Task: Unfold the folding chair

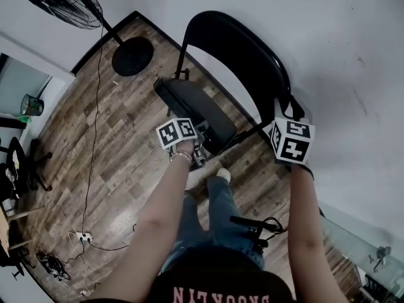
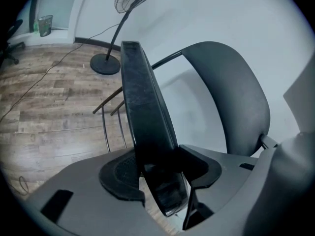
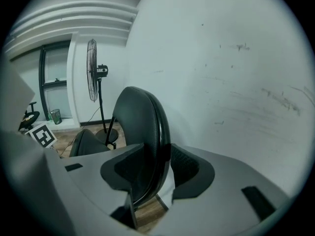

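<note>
A black folding chair stands on the wood floor against a white wall. Its curved backrest [image 1: 243, 52] rises at the wall, and the padded seat [image 1: 192, 109] tilts steeply in front of it. My left gripper [image 1: 199, 150] is shut on the seat's near edge; in the left gripper view the seat [image 2: 145, 107] runs edge-on between the pads [image 2: 120, 173]. My right gripper [image 1: 285, 110] is shut on the backrest's right rim, and in the right gripper view the backrest [image 3: 142, 127] stands edge-on between the jaws. The chair's thin legs [image 2: 107, 127] show below the seat.
A standing fan [image 1: 63, 2] with a round base [image 1: 132, 55] stands behind the chair at the left. A cable and a power strip [image 1: 83, 237] lie on the floor. A green bin [image 1: 31, 105] and an office chair [image 1: 19, 166] are at the far left. The white wall [image 1: 353, 55] lies right.
</note>
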A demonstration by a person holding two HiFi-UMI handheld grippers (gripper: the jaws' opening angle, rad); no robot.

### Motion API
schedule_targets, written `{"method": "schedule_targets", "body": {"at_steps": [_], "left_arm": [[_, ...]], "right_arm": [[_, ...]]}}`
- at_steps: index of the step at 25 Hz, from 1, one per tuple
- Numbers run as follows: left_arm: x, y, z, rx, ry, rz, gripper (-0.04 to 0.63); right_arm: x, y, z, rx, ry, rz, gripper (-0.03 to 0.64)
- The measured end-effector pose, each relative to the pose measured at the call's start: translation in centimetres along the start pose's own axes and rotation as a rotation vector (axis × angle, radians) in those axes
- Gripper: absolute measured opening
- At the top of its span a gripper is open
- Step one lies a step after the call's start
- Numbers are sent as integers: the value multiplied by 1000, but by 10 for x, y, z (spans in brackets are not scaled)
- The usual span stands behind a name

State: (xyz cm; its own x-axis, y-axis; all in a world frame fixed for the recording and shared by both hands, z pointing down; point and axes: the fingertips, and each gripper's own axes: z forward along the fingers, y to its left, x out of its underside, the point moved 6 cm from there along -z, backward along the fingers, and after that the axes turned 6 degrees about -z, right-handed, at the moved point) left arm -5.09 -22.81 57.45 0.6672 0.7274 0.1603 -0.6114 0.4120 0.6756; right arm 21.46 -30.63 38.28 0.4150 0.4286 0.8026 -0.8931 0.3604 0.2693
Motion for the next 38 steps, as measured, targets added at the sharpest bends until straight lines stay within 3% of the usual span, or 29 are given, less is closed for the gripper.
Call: {"method": "schedule_targets", "body": {"at_steps": [12,28,38], "left_arm": [[13,52,-29,41,13,-61,218],[25,113,-60,94,32,-87,219],[30,149,-64,135,46,-111,219]], "right_arm": [[3,40,-27,11,-13,-17,153],[5,104,-69,53,10,-50,152],[10,117,-63,104,35,-44,177]]}}
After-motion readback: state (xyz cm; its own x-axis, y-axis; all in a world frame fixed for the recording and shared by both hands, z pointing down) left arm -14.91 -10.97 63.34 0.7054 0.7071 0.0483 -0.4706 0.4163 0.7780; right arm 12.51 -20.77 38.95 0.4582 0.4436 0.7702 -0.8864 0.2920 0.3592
